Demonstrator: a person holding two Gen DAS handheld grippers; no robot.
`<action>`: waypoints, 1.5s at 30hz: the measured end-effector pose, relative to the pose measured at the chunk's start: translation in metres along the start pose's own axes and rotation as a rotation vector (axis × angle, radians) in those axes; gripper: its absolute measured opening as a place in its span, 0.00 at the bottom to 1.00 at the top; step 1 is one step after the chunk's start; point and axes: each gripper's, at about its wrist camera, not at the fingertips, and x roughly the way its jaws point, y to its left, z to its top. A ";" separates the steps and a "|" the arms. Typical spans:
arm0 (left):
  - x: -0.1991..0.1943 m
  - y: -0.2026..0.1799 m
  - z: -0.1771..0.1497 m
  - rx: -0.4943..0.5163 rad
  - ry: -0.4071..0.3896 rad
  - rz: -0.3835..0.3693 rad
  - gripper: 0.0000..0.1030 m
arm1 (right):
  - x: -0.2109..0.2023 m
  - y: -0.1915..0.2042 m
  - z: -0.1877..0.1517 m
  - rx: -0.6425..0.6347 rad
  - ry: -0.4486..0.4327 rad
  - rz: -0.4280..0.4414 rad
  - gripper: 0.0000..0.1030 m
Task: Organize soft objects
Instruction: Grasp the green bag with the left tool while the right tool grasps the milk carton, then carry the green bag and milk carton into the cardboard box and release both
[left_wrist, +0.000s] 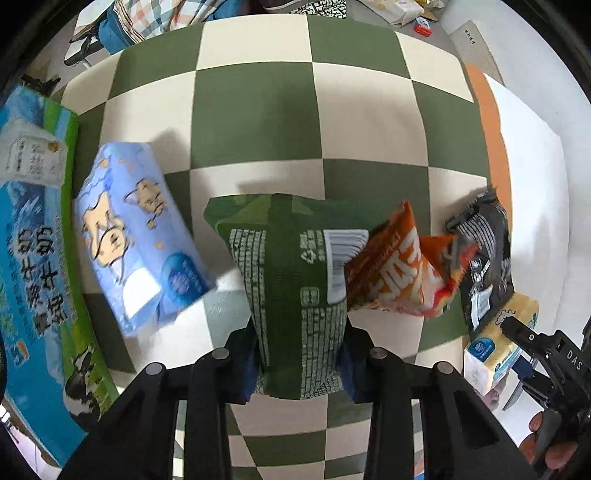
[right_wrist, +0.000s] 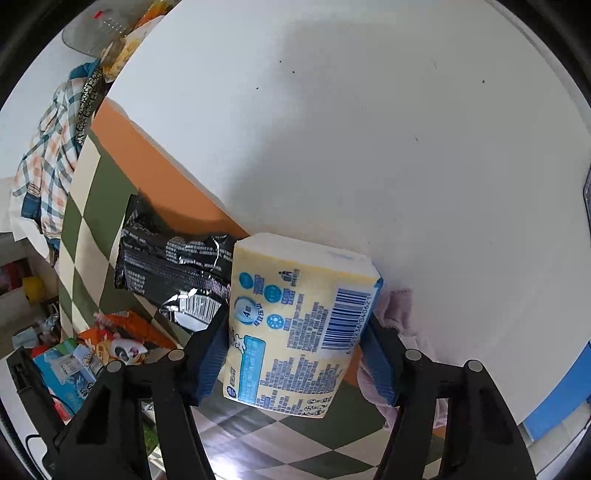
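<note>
My left gripper (left_wrist: 299, 354) is shut on a green snack bag (left_wrist: 291, 280), held above the green-and-cream checkered mat (left_wrist: 258, 110). A blue tissue pack (left_wrist: 136, 236) lies to its left. An orange snack bag (left_wrist: 399, 269) and a black snack bag (left_wrist: 484, 258) lie to its right. My right gripper (right_wrist: 295, 339) is shut on a yellow tissue pack (right_wrist: 295, 325), which also shows in the left wrist view (left_wrist: 495, 343), near the mat's right edge. The black bag (right_wrist: 173, 266) lies just left of it.
A blue-and-green milk carton box (left_wrist: 33, 240) stands along the mat's left edge. A white board (right_wrist: 351, 129) with an orange edge (right_wrist: 155, 166) borders the mat on the right. A pink cloth (right_wrist: 399, 310) lies under the right gripper. Plaid clothing (right_wrist: 44, 158) lies beyond the mat.
</note>
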 end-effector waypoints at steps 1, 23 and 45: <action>-0.004 -0.002 -0.005 0.006 -0.002 -0.004 0.31 | -0.001 -0.002 -0.002 0.000 -0.002 0.006 0.66; -0.137 0.057 -0.102 0.082 -0.125 -0.194 0.29 | -0.119 0.096 -0.142 -0.361 -0.075 0.202 0.66; -0.228 0.349 -0.039 -0.092 -0.297 0.047 0.29 | -0.089 0.381 -0.304 -0.913 -0.060 0.075 0.66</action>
